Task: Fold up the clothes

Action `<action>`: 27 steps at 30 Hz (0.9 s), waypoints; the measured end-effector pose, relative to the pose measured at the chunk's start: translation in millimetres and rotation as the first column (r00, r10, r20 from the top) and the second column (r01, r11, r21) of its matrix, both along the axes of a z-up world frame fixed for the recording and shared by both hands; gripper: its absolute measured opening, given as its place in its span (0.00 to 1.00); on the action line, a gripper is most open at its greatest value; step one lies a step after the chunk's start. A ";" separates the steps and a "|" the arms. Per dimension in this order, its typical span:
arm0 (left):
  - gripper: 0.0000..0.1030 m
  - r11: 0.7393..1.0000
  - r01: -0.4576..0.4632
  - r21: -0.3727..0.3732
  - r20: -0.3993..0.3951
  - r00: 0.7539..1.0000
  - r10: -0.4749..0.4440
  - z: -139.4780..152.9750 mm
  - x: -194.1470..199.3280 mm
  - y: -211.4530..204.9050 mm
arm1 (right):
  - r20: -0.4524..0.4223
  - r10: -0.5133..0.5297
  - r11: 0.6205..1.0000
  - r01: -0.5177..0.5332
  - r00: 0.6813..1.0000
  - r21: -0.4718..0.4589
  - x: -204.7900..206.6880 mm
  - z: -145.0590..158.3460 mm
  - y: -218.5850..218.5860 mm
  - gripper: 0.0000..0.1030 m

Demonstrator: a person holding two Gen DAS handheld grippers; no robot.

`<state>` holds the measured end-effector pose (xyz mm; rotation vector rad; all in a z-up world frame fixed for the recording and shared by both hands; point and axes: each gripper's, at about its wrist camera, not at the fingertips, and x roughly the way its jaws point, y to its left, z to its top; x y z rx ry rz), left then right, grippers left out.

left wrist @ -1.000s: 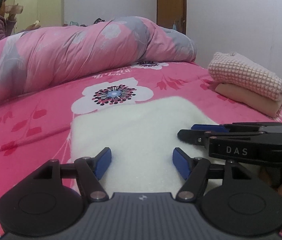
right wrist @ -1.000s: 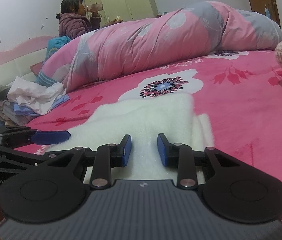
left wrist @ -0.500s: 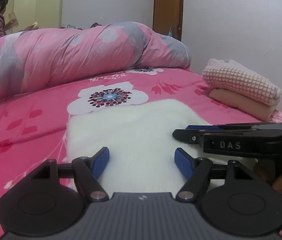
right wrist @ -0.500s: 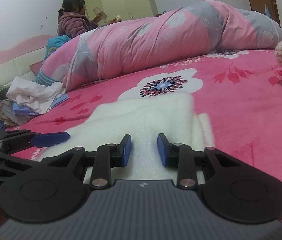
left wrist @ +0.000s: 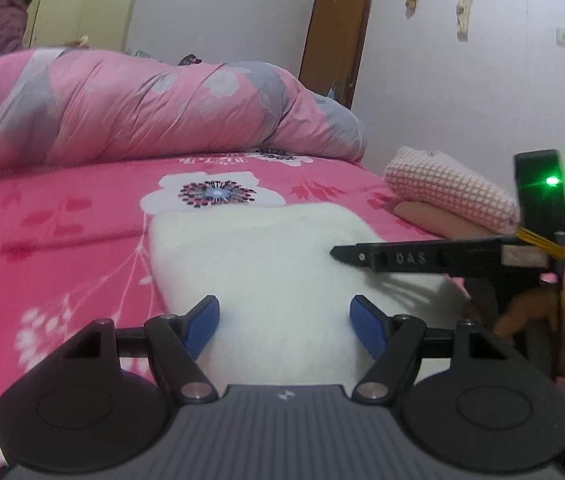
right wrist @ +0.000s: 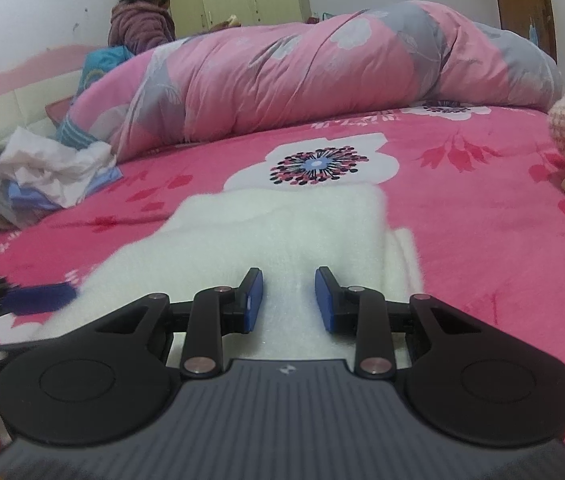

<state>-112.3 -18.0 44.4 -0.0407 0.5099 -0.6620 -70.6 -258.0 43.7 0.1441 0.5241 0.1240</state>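
- White, fleecy and soft, the folded garment lies flat on the pink flowered bedspread, in front of both grippers.
- The left gripper has its blue-padded jaws spread and widening; fleece shows between them, but the pads do not press it.
- The right gripper holds its jaws at a narrow gap above the fleece; they look released, gripping nothing.
- A layered edge on the garment's right side suggests it is already partly folded.
- Judged step: taking hold of the near hem for another fold.
- Next move likely calls for both jaws to pinch every layer, then lift together towards the rolled pink quilt.
- A pink checked knit lies folded nearby.
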 end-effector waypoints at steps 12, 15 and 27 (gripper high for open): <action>0.70 0.964 -0.243 -0.108 -0.178 0.959 0.222 -6.0 28.1 106.0 | -0.037 -0.014 0.972 0.005 0.999 -0.237 -8.0 52.4 50.4 0.32; 0.70 0.973 -0.216 -0.080 -0.181 0.963 0.199 -3.7 29.7 98.1 | -0.025 0.017 0.978 -0.022 1.000 -0.208 -25.9 56.8 59.3 0.32; 0.77 0.986 -0.113 0.123 -0.085 0.989 0.124 31.5 36.1 18.9 | -0.003 -0.121 0.984 0.119 0.993 -0.133 -78.5 51.4 16.7 0.32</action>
